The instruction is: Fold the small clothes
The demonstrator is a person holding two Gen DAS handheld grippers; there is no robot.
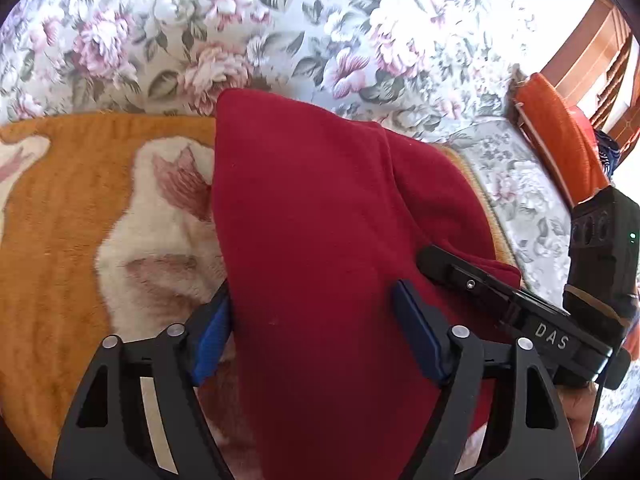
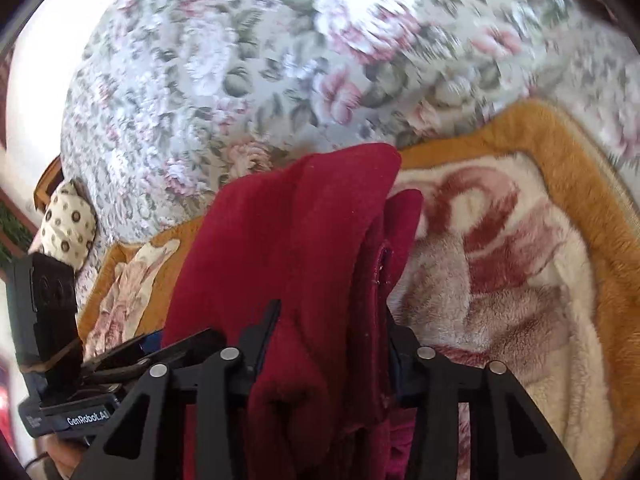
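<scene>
The red fleece garment (image 1: 320,220) drapes over the orange blanket (image 1: 60,208), soft, light and floppy; left gripper (image 1: 316,336) and right gripper (image 2: 324,344) each pinch its near edge, best held by corners

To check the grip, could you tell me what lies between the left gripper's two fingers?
The red garment fills the gap in the left gripper, seen in the left wrist view.
</scene>
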